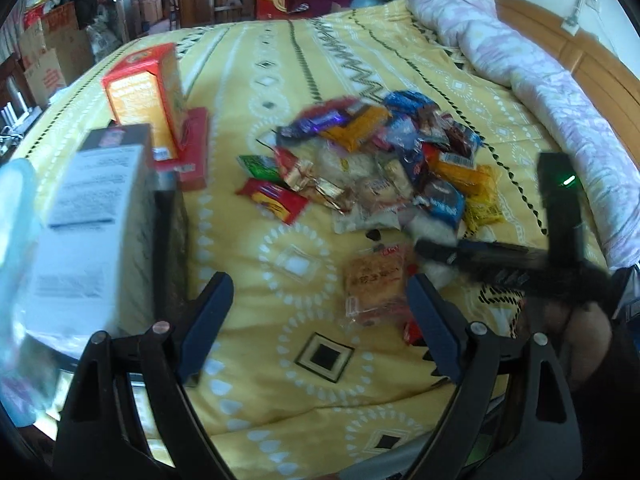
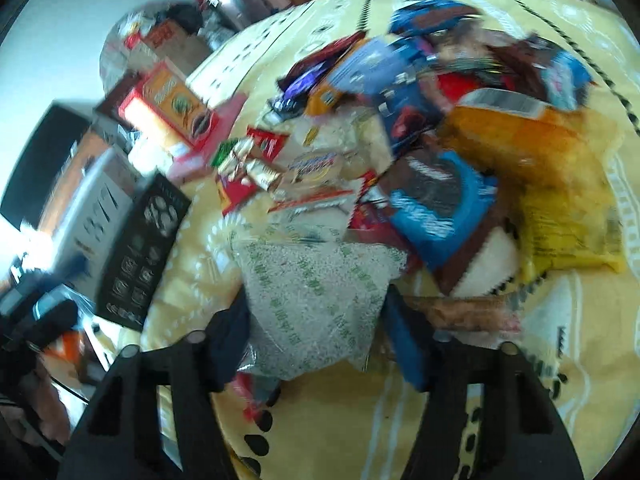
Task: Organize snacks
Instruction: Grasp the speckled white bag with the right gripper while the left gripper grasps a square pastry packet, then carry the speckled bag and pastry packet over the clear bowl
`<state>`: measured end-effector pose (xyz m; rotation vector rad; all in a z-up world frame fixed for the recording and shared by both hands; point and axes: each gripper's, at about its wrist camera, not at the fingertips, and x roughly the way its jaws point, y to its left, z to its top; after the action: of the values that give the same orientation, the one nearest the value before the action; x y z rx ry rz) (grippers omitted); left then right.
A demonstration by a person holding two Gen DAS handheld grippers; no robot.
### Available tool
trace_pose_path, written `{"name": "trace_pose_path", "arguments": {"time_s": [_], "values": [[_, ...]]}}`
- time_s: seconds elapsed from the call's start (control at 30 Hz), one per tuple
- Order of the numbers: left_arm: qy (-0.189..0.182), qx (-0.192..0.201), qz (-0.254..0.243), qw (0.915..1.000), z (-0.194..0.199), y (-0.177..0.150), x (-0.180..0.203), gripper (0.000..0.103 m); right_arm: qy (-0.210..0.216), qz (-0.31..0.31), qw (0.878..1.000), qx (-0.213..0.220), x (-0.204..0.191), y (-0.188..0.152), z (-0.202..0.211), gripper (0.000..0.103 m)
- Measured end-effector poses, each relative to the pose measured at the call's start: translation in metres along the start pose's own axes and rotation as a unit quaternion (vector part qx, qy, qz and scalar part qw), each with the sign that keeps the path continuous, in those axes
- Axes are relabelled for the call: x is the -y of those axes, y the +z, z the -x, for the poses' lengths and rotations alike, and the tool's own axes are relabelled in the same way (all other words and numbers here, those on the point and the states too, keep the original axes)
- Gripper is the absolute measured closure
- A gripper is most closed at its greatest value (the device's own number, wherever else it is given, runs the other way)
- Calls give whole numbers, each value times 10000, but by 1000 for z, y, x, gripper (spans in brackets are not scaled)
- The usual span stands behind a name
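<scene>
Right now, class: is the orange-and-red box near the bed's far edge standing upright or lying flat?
Upright. The orange-and-red box stands on end, its tall front face visible, resting partly on a flat red box.

Right wrist view heavily motion-blurred; snack pile labels unreadable. White box cut by left edge, print too blurred. Speckled packet lower end hidden behind fingers.

Motion blur leaves almost nothing legible. The white box carries lines of fine print too smeared to read, and the speckled packet bears green characters I cannot make out.
</scene>
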<state>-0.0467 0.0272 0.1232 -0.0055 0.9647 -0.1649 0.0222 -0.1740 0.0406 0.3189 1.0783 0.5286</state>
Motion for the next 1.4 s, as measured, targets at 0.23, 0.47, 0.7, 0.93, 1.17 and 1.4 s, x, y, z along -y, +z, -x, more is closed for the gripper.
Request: {"name": "trace_pose_path", "arguments": {"time_s": [0.23,0.47,0.7,0.93,1.17,1.4], "values": [[-316,-290,-297,9986,-26,-14,30,14,216,-251,9935,1090,12,-10,87,47],[-723,-594,339,9950,-67,-3,29,15,13,-573,9908,1227,38,-25,113,47],[-811,-1106,721,9879,-110,-11,24,44,136,-679,9925,1006,46,-36,95,47],[-773,-676,505,9934,-81,-12,29,50,109,-612,9926,1047,44,-37,97,47],[-694,419,222,9965,-7,12,20,50,26,-382,9913,1257,24,-28,116,47],[-282,1455,387,9882,71,34,-29,50,144,262,9881,1506,-39,5,130,46]]}}
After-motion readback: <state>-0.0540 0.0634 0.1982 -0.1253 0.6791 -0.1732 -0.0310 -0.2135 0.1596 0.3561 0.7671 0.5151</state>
